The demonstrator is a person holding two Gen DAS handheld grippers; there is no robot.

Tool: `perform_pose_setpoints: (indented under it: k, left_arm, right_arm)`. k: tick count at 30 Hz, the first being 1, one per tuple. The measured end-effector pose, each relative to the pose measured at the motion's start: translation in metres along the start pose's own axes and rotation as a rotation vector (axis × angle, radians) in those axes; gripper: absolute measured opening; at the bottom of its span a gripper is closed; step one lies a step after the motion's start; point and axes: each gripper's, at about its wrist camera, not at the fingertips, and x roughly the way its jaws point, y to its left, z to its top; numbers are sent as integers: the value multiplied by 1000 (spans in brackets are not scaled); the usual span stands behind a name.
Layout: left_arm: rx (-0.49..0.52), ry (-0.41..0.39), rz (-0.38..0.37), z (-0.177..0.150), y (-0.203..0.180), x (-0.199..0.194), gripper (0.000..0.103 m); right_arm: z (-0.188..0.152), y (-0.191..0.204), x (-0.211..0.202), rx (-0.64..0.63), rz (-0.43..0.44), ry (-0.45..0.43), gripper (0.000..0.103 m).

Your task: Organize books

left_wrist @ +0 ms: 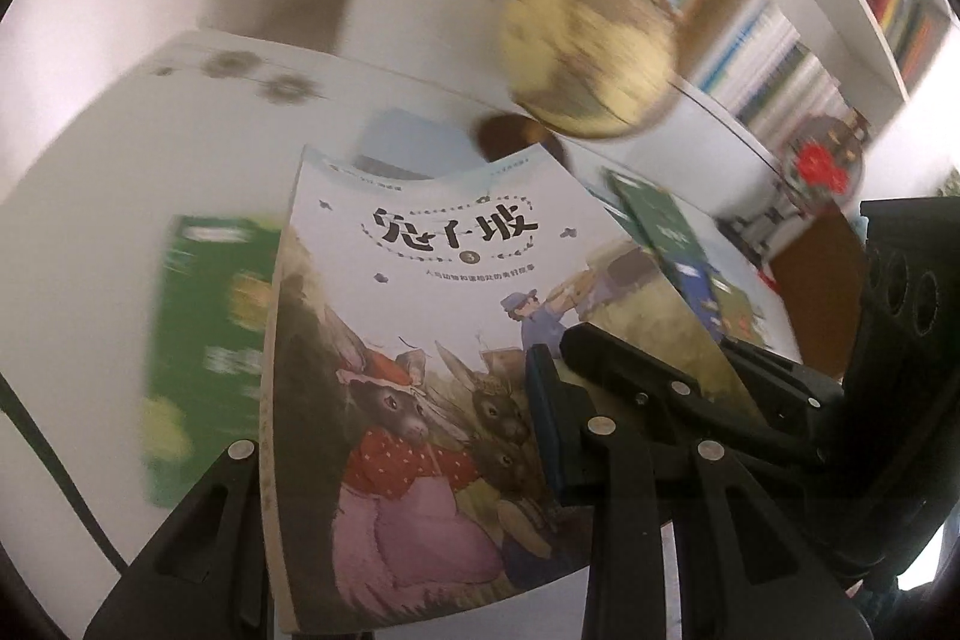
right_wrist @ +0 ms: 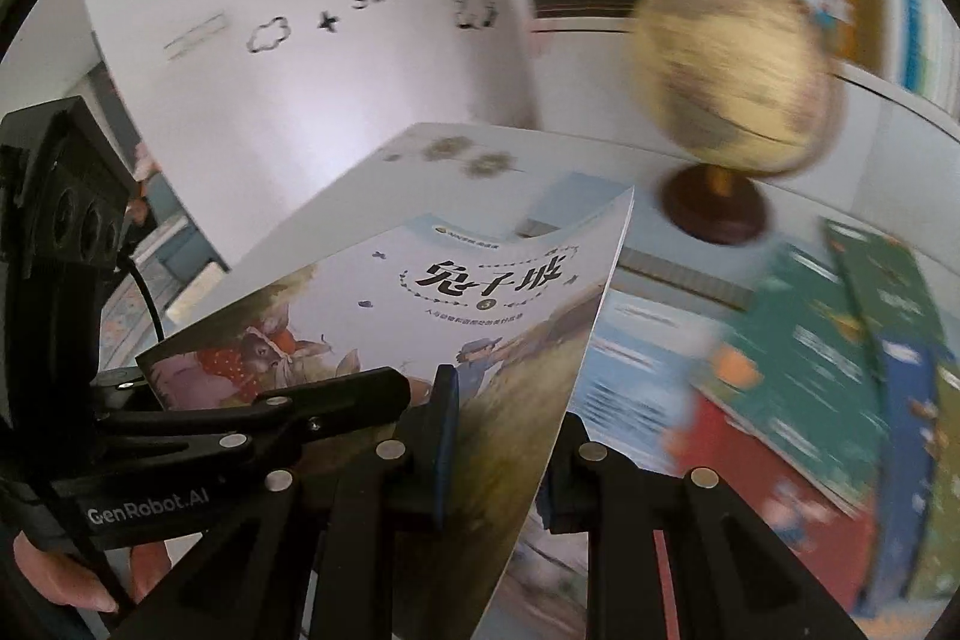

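Rabbit-cover book (left_wrist: 420, 316) — pale blue, bowed

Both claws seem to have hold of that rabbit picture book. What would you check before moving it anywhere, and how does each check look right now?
1. Left gripper clamped on the rabbit book: ok, the book sits between its fingers.
2. Right gripper clamped on the same book's other edge: ok.
3. Book flat: not ok, its top edge curls.
4. Clear of the globe: ok, the globe stands behind the book.
5. Green books on the table: cannot tell how they lie, too blurred.
6. Free slot on the bookshelf: cannot tell.
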Motion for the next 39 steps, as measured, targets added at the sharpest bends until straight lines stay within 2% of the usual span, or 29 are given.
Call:
perform_pose_setpoints:
  k: [4, 7, 12, 14, 16, 18, 20, 23, 26, 28, 30, 32, 34, 36, 39]
  left_arm:
    - [-12, -25, 30, 9, 43, 2, 29]
    - [-37, -16, 35, 8, 70, 16, 29]
    - [-88, 83, 61, -9, 110, 50, 33]
    - [-97, 153, 101, -18, 118, 61, 41]
    - [-113, 181, 93, -24, 123, 63, 44]
    - [-124, 163, 108, -29, 128, 57, 56]
    - [-138, 162, 162, -30, 130, 52, 74]
    - [-143, 149, 195, -33, 130, 44, 75]
    - [-135, 169, 229, -40, 130, 41, 76]
    - [-135, 185, 242, -46, 131, 35, 76]
    - [-116, 174, 265, -53, 126, 20, 76]
    - [-32, 154, 297, -56, 107, 3, 76]
    - [23, 123, 317, -57, 88, -13, 76]
    - [59, 77, 306, -56, 66, -29, 78]
    - [77, -32, 315, -50, 37, -51, 91]
  right_arm:
    - [12, 28, 41, -5, 29, 8, 21]
    - [12, 40, 76, 3, 34, 33, 21]
    - [-6, 40, 129, 50, 2, 154, 23]
    - [-17, 37, 139, 88, -4, 205, 26]
    - [-26, 32, 145, 134, 16, 243, 29]
    - [-31, 29, 146, 162, 25, 248, 36]
    - [-30, 30, 146, 165, 12, 256, 37]
    - [-29, 40, 147, 121, -14, 271, 38]
    - [-30, 46, 150, 78, -65, 288, 48]
    - [-31, 45, 145, 73, -109, 297, 48]
    - [-30, 37, 124, 65, -132, 260, 48]
    - [-29, 32, 96, 42, -190, 215, 51]
    - [-31, 30, 70, 27, -248, 176, 58]
    - [-35, 27, 41, 26, -286, 133, 75]
    - [-45, 19, -4, 61, -330, 59, 81]
